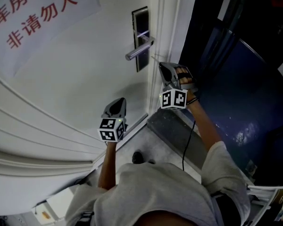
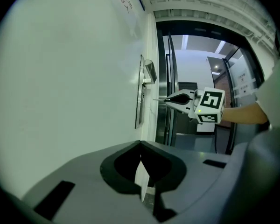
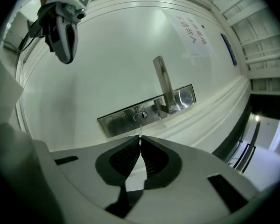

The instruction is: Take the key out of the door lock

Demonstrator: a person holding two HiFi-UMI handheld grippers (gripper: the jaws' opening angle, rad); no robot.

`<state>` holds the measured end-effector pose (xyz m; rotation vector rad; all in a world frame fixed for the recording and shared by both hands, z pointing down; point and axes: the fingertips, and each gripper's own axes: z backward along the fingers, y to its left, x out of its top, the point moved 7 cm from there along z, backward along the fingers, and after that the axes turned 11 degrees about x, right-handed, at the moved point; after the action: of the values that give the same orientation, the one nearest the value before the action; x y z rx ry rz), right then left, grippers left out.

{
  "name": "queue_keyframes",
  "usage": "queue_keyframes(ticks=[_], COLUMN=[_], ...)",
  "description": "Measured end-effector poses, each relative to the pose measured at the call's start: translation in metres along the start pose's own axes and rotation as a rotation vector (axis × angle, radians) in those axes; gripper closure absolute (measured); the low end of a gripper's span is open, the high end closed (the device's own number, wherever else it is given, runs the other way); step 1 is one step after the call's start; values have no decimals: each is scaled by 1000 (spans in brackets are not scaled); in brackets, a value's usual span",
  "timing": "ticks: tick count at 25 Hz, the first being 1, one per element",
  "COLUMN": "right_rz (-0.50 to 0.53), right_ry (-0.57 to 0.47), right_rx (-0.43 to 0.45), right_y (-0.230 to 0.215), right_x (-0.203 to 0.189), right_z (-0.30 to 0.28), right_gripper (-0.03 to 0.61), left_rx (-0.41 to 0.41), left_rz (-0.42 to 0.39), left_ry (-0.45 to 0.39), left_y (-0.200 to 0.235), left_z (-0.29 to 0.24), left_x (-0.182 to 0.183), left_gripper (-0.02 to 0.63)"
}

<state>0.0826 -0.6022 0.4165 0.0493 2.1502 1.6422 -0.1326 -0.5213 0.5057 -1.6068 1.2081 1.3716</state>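
Observation:
A thin silver key (image 3: 140,131) sticks out from the tips of my right gripper (image 3: 140,142), which is shut on it. The key's tip hangs just short of the keyhole (image 3: 140,116) in the steel lock plate (image 3: 149,110), below the lever handle (image 3: 164,85). From the left gripper view, the key (image 2: 159,99) shows a small gap to the lock plate (image 2: 141,97). In the head view, my right gripper (image 1: 161,66) is beside the lock plate (image 1: 140,39). My left gripper (image 1: 120,99) is lower, near the white door, shut and holding nothing.
The white door (image 1: 75,79) carries a paper notice (image 1: 33,18) with red characters. To the right are the door frame (image 1: 172,27) and a dark glass corridor. A grey threshold (image 1: 174,126), a black cable (image 1: 187,145) and the person's shoe (image 1: 138,157) are below.

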Motion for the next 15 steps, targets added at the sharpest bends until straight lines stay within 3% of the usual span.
queue_keyframes(ticks=[9,15], right_rz=[-594,-841], right_ry=[-123,-164], right_rx=[57,38], right_y=[8,22], right_x=[-12,-26], right_z=[24,46], right_gripper=[549,549], left_rx=[-4,-21], left_rz=[1,-6], left_ry=[-6,-6], left_y=[-7,-10], left_z=[-5,-11], left_x=[-2,1], left_gripper=[595,595])
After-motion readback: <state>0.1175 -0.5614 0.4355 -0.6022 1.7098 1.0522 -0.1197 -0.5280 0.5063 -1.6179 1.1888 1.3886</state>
